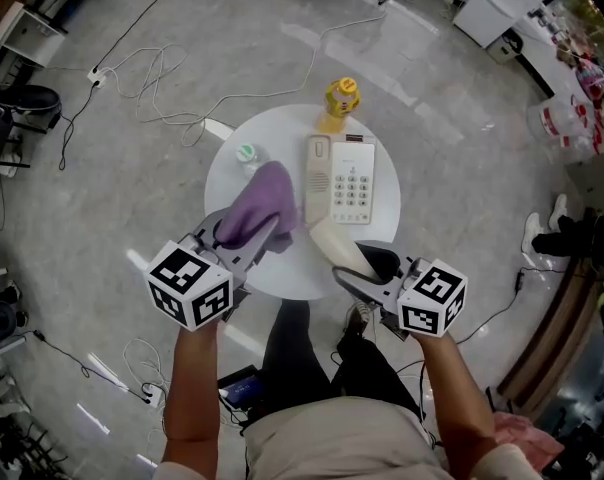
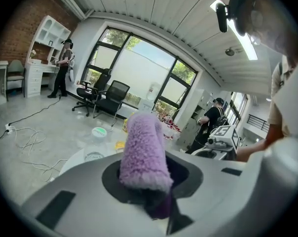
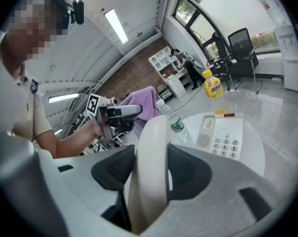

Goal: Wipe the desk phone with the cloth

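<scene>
Plainly, the left gripper (image 1: 254, 236) is pinching the purple cloth (image 1: 262, 200), which bunches up over the near left part of the round table (image 1: 287, 273) and is not yet on the phone. Just beyond it stands a small water bottle (image 1: 247, 155); a wide sweep with the loose cloth could tip it. The desk phone (image 1: 352, 183) lies mid-table with nothing holding it, so a hard wipe could shove it toward the yellow bottle (image 1: 340, 98) behind. The right gripper (image 1: 354, 268) clamps the lifted handset (image 1: 334, 240) by one end; that smooth shell could twist or slip out.
</scene>
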